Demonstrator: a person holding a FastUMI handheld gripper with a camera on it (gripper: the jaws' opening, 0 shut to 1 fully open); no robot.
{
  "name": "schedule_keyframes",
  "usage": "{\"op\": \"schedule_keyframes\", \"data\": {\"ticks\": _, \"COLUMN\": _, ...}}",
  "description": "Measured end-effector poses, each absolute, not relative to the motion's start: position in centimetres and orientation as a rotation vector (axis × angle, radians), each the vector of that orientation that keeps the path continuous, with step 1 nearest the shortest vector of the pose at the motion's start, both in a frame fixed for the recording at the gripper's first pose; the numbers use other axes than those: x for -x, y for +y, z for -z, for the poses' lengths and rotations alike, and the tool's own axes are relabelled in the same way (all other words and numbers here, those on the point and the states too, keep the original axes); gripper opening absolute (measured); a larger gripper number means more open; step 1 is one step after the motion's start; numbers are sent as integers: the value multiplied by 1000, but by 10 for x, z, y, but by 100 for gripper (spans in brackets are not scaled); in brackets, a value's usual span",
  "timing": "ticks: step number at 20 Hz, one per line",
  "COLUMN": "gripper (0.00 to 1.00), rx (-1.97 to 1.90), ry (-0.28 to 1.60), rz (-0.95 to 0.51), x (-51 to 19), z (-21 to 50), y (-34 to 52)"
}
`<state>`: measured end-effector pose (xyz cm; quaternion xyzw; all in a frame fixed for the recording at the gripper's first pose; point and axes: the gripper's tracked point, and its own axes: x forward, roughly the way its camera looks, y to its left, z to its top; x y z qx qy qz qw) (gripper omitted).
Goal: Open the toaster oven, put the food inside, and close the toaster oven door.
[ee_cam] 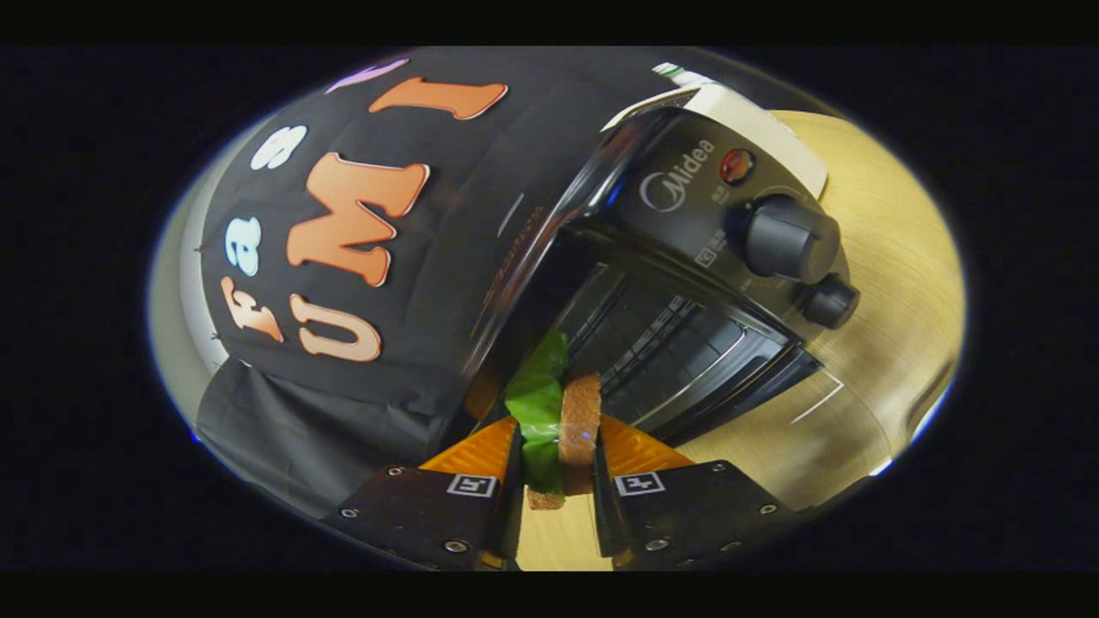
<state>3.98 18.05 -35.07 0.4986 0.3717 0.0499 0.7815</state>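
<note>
Fingers [556, 468]: you clamp the sandwich [562, 421] upright between them | toaster oven [687, 283]: open just ahead, cavity facing you for insertion | counter [884, 300]: carries the oven.

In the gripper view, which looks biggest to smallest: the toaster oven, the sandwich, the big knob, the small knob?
1. Toaster oven, door open.
2. Sandwich, clamped in the gripper; its nearness to the camera enlarges it.
3. Big knob.
4. Small knob.

Recording booth: black cloth wall [446, 283], toaster oven [687, 257] on wooden tabletop [893, 283].
</note>
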Motion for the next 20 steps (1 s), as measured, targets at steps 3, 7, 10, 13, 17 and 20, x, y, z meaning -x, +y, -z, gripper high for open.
{"op": "schedule_keyframes", "data": {"ticks": 3, "gripper": 36, "rx": -1083, "ry": 759, "rz": -55, "x": -48, "z": 361, "y": 182}}
{"op": "schedule_keyframes", "data": {"ticks": 7, "gripper": 36, "rx": -1135, "ry": 704, "rz": 21, "x": -59, "z": 371, "y": 185}}
{"op": "schedule_keyframes", "data": {"ticks": 10, "gripper": 36, "rx": -1200, "ry": 681, "rz": 66, "x": -73, "z": 380, "y": 185}}
{"op": "schedule_keyframes", "data": {"ticks": 13, "gripper": 42, "rx": -1203, "ry": 673, "rz": 91, "x": -71, "z": 383, "y": 193}}
{"op": "schedule_keyframes", "data": {"ticks": 17, "gripper": 54, "rx": -1132, "ry": 719, "rz": 101, "x": -58, "z": 378, "y": 188}}
{"op": "schedule_keyframes", "data": {"ticks": 20, "gripper": 75, "rx": -1062, "ry": 820, "rz": 70, "x": -32, "z": 377, "y": 181}}
